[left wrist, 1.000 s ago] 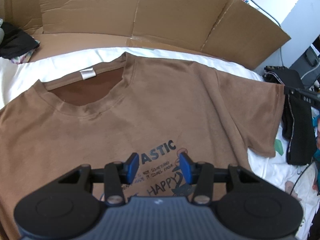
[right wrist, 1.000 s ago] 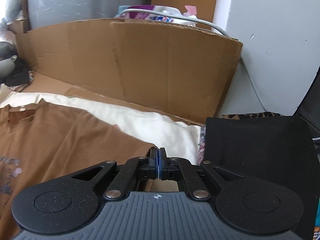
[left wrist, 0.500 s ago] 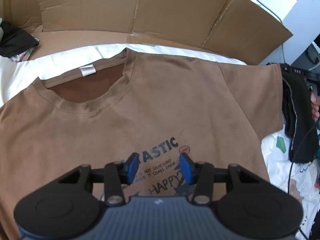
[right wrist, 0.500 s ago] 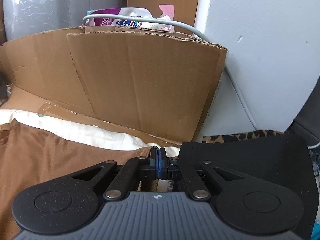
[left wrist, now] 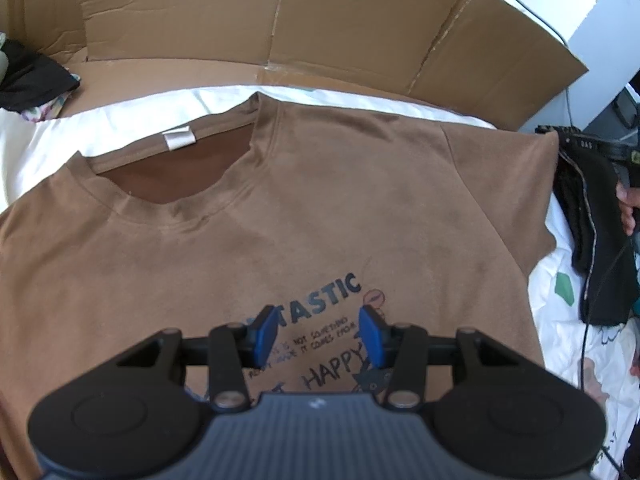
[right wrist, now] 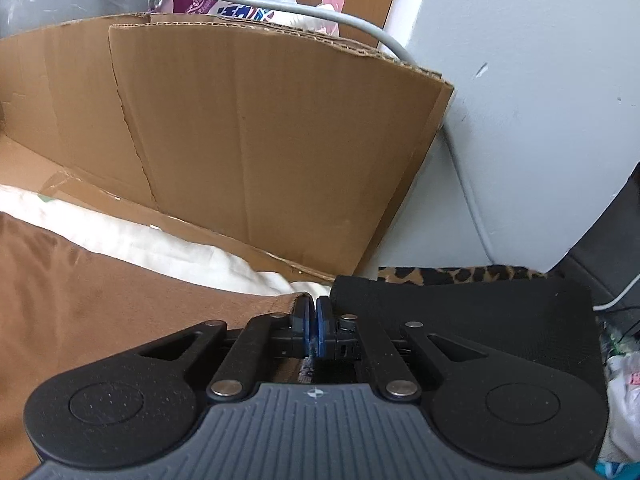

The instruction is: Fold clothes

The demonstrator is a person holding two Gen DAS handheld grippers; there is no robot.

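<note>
A brown T-shirt point(left wrist: 320, 208) lies face up on a white sheet point(left wrist: 80, 136), collar toward the cardboard, with a dark printed graphic on the chest. My left gripper point(left wrist: 318, 330) is open and empty, hovering over the print. My right gripper point(right wrist: 314, 320) is shut on the edge of the shirt's sleeve point(right wrist: 264, 308), holding it stretched out to the side. In the left wrist view the right gripper point(left wrist: 600, 148) shows at the far right, at the sleeve point(left wrist: 516, 184) end.
A flattened cardboard wall point(left wrist: 280, 20) stands behind the shirt, also seen in the right wrist view point(right wrist: 260, 140). Folded black clothing point(right wrist: 460, 312) lies right of the sleeve. A dark garment point(left wrist: 28, 76) sits at the far left. A white wall point(right wrist: 540, 80) is at the right.
My right gripper has pulled the sleeve outward to the right, so the sleeve has gone from folded and creased to spread flat. My left gripper has stayed over the print.
</note>
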